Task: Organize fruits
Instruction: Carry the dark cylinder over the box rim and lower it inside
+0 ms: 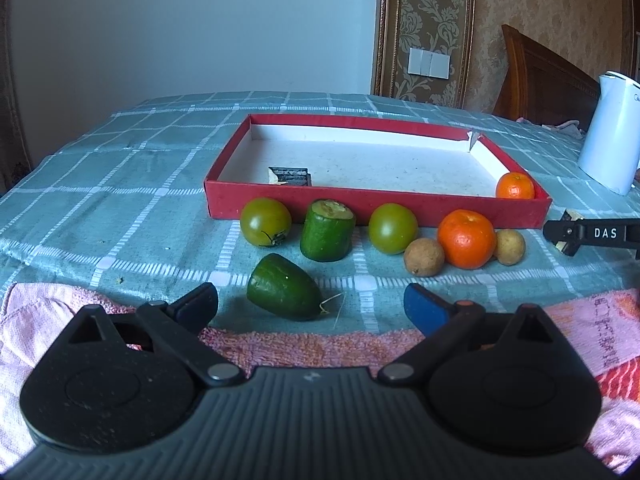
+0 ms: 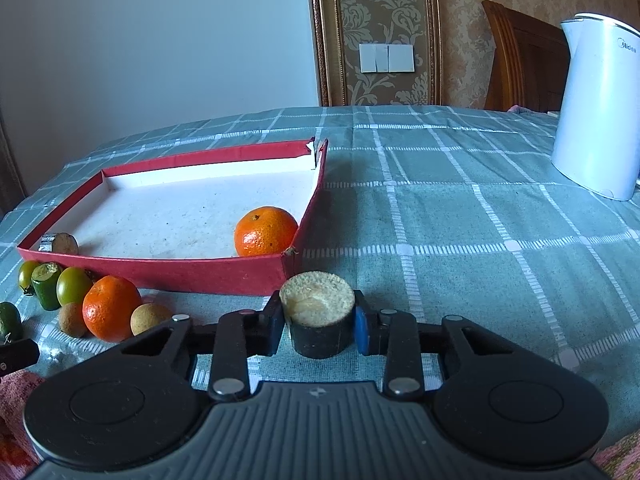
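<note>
Two tongs: right tongs [image 2: 318, 322] clenched on a dark cut piece [image 2: 319, 316]; left tongs [image 1: 310, 306] spread wide, empty.

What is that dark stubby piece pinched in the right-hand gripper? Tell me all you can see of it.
The dark stubby piece is a short cylinder with near-black skin and a pale, grainy cut top, sugarcane by its look. It stands upright, clamped between the right gripper pads, just before the red tray's near corner; whether it rests on the tablecloth is unclear.
</note>
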Demonstrator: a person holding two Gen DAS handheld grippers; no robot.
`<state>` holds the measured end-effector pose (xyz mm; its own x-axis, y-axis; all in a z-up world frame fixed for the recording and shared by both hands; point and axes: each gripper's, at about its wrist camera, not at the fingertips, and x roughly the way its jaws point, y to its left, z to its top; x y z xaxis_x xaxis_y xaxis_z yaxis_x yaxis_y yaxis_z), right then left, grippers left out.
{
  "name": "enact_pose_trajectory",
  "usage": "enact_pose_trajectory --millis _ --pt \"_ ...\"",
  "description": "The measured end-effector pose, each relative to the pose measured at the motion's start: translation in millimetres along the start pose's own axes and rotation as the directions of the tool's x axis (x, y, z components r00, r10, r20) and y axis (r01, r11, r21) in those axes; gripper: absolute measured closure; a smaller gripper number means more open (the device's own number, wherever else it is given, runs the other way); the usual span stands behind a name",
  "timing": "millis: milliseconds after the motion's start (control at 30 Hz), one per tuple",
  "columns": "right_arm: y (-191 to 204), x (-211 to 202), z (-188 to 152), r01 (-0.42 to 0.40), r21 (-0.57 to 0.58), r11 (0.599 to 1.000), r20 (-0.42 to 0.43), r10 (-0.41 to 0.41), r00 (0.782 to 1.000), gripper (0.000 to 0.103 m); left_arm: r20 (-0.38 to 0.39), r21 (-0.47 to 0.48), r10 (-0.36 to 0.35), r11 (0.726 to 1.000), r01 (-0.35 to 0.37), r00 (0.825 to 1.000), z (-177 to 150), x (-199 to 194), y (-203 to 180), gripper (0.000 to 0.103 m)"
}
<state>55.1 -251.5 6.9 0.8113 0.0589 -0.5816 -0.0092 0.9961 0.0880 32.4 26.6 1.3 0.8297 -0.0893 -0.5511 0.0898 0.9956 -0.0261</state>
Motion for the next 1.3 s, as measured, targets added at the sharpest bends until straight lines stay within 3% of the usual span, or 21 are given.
enact_pose_trajectory --millis 433,767,1033,1300 --pt "2 -20 -1 -0.019 0.012 1.000 0.073 0.018 0.997 0.069 -0.012 -0.006 0.000 1.000 0.000 1.000 0 1 1 0.000" --pt "15 -44 8 -0.076 -0.008 0.997 0.127 0.076 0.989 0.069 -0.018 -0.002 0.012 1.000 -0.012 1.000 1 2 0 0.000" --pt "32 -44 9 -0.105 -0.050 0.993 0.111 0.110 0.988 0.069 -0.019 -0.002 0.012 1.000 -0.012 1.000 0 2 0 0.000" --pt "53 -16 30 -0.106 -0.091 0.990 0.082 0.114 0.990 0.069 -0.019 -0.004 0.006 1.000 -0.006 1.000 0 2 1 0.000"
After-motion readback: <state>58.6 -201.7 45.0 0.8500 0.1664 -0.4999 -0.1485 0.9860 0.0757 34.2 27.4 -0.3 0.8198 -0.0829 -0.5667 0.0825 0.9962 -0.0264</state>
